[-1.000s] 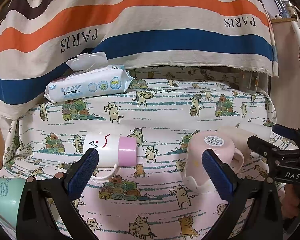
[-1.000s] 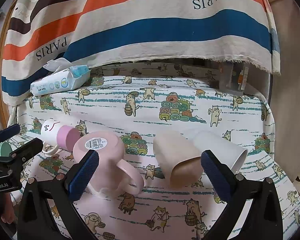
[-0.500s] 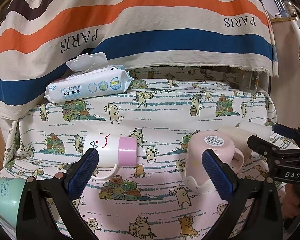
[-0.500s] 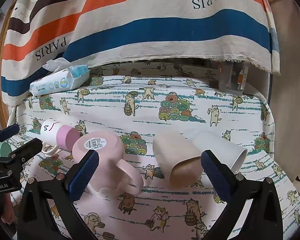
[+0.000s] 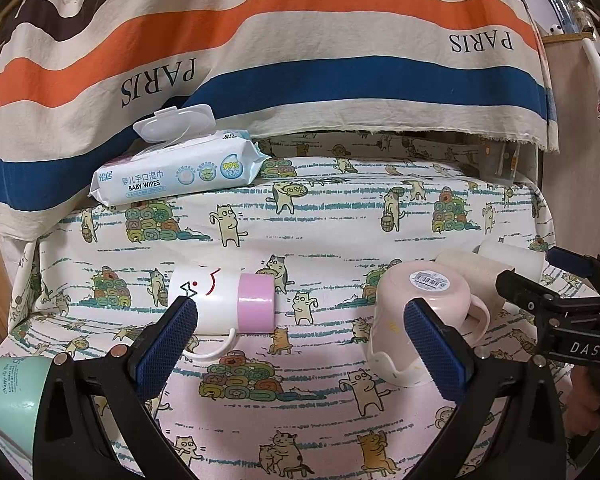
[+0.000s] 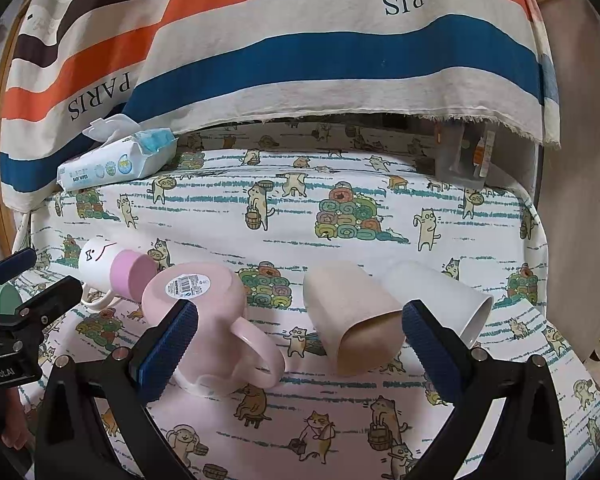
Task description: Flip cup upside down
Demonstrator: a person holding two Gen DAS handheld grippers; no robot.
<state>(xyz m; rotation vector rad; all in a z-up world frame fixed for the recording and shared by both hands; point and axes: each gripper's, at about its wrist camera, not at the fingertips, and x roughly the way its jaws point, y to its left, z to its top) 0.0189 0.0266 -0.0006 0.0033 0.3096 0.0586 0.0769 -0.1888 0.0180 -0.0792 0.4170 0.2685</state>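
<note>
Several cups lie on a cat-print cloth. A pale pink mug (image 6: 204, 304) stands mouth down, barcode sticker on its base, handle toward me; it also shows in the left wrist view (image 5: 416, 312). A white cup with a pink band (image 5: 228, 300) lies on its side, also seen in the right wrist view (image 6: 114, 270). A beige cup (image 6: 352, 316) and a white cup (image 6: 440, 296) lie on their sides. My left gripper (image 5: 300, 340) is open and empty, between the banded cup and the pink mug. My right gripper (image 6: 300, 344) is open and empty, between the pink mug and the beige cup.
A pack of baby wipes (image 5: 176, 172) with its lid open lies at the back left. A striped PARIS cloth (image 5: 300, 60) hangs behind. A mint green cup (image 5: 12, 388) is at the left edge. A clear container (image 6: 464, 152) stands at the back right.
</note>
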